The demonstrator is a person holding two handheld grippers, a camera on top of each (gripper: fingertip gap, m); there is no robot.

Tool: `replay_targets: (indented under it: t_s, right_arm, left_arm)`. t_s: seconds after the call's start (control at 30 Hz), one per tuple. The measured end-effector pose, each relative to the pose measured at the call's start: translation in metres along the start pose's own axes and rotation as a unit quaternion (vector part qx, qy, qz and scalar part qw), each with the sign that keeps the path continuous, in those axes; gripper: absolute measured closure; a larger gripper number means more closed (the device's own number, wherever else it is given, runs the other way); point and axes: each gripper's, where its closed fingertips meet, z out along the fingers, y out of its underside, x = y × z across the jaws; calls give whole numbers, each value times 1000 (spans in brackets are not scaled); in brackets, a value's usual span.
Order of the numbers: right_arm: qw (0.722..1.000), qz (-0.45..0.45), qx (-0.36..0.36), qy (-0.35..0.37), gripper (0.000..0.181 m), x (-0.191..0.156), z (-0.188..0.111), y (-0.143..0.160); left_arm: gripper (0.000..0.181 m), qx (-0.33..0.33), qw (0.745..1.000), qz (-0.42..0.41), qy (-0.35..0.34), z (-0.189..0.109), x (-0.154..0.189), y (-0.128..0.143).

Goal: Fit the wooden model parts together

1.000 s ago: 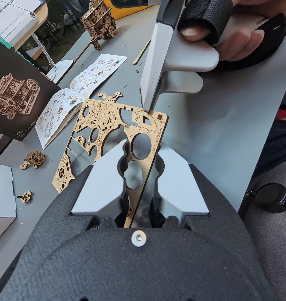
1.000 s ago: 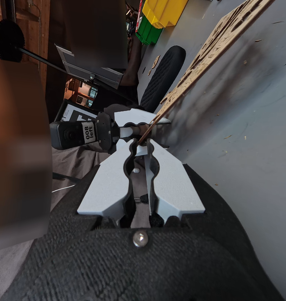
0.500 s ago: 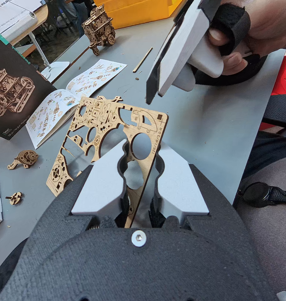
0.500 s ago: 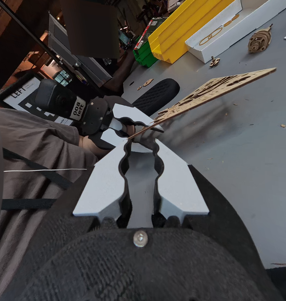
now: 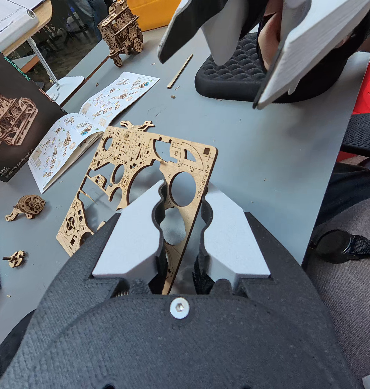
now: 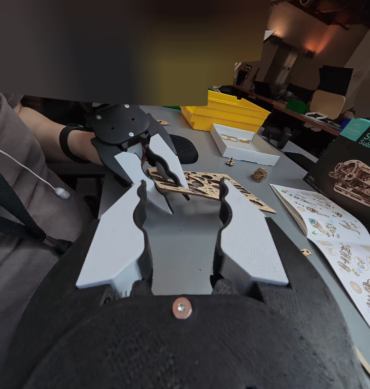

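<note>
Lifted off the plywood sheet, right gripper spreads wide (empty); left gripper clamps the sheet.

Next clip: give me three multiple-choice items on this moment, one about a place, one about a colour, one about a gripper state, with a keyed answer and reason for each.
1. Where does the finished brown wooden model stand?
A. On the grey table's far side, beyond the open instruction booklet
B. Inside the white tray
C. Between the left gripper's fingers

2. What colour are the stacked plastic bins?
A. Blue
B. Yellow
C. Red

3. What state is the right gripper in?
A. Shut on the sheet
B. Shut on nothing
C. Open, holding nothing

Answers:
1 A: the left wrist view shows it behind the booklet.
2 B: the bins show bright yellow.
3 C: its fingers stand wide apart, while the left gripper clamps the laser-cut plywood parts sheet.
</note>
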Motion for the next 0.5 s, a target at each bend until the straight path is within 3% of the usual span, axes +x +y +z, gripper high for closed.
replay_targets:
  t_s: [0.17,0.33,0.5]
  right_arm:
    - [984,-157,-81,-36,126,-19,11,20]
    - [917,-353,-186,-8,139,-7,21,42]
    - [885,-415,-205,-38,152,-14,25,49]
  left_arm:
    - [153,-12,1000,4,4,2,1,2]
    - [153,-31,999,19,8,5,4,6]
    - [153,-53,998,34,11,9,7,12]
